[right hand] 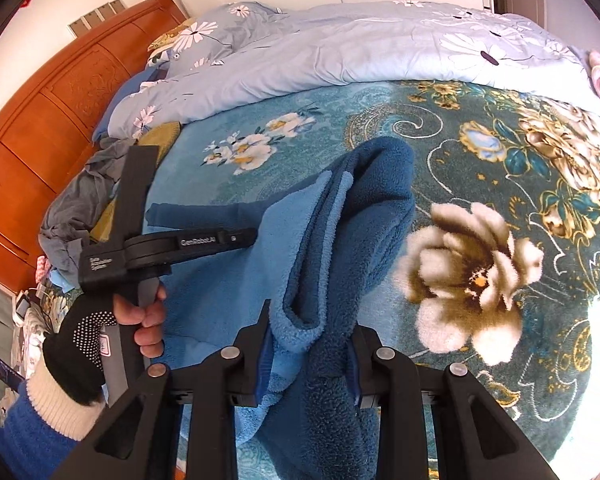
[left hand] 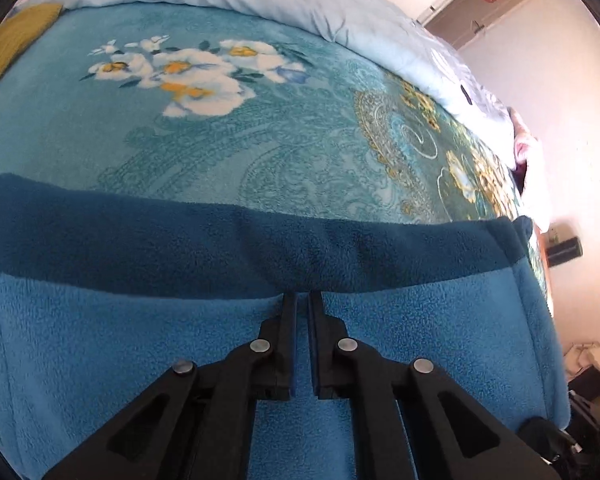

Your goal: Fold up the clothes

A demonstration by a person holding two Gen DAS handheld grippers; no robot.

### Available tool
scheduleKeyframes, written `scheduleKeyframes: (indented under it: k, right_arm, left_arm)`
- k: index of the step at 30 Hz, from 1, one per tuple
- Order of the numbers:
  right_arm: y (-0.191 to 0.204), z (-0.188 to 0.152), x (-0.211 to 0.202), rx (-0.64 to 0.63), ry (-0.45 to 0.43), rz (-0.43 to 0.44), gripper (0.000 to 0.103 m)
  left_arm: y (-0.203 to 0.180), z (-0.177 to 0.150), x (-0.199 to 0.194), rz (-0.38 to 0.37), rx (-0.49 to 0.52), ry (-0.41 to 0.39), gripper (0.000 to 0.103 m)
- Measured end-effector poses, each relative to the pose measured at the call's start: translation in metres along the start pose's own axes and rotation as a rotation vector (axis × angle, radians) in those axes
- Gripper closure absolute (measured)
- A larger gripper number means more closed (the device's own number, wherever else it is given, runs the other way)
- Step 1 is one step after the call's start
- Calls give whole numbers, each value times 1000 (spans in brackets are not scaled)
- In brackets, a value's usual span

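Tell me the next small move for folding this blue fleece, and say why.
Probably carry the right hand-held gripper across toward the left hand-held gripper. The right one clamps a bunched fold of blue fleece, while the left pinches its spread edge above the floral blanket.

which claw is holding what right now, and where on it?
Right claw is shut on a bunched fold of the blue fleece garment. Left claw pinches its flat light-blue panel near the darker band.
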State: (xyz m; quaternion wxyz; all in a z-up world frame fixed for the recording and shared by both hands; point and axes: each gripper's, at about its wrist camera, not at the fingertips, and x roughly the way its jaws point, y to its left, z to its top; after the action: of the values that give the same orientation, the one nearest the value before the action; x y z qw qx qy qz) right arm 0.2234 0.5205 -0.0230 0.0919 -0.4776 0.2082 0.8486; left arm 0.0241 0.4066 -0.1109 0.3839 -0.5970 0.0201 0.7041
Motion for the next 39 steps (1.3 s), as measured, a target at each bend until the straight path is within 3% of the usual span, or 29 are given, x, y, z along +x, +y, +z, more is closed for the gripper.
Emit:
scheduleKeyframes:
  k: [4, 6, 9, 12, 18, 22, 25, 30, 39]
  right_arm:
    - [18, 5, -5, -31, -3, -41, 72]
    - [27, 7, -10, -49, -7, -52, 72]
    - [41, 10, -17, -75, -14, -70, 72]
    - [54, 12, -22, -96, -18, -85, 72]
    - [75, 13, -22, -117, -12, -99, 72]
    - [101, 16, -20, -171, -19, -112, 72]
    - [127, 20, -19, -223, -18, -105, 72]
    - [177, 26, -5, -316, -6, -98, 72]
    - [264, 22, 63, -452, 106, -149, 72]
  left_arm:
    - [12, -15, -38, -135, -41, -37, 98]
    - [15, -36, -48, -159, -35, -22, 98]
    - [18, -71, -56, -136, -15, -11, 98]
    - [24, -97, -64, -108, -21, -48, 98]
    - [10, -110, -47, -46, 67, -53, 98]
    - [45, -112, -79, -196, -67, -118, 98]
    - [74, -117, -112, -203, -112, -219, 98]
    - [122, -127, -148, -199, -206, -299, 98]
    - [161, -149, -168, -200, -278, -344, 97]
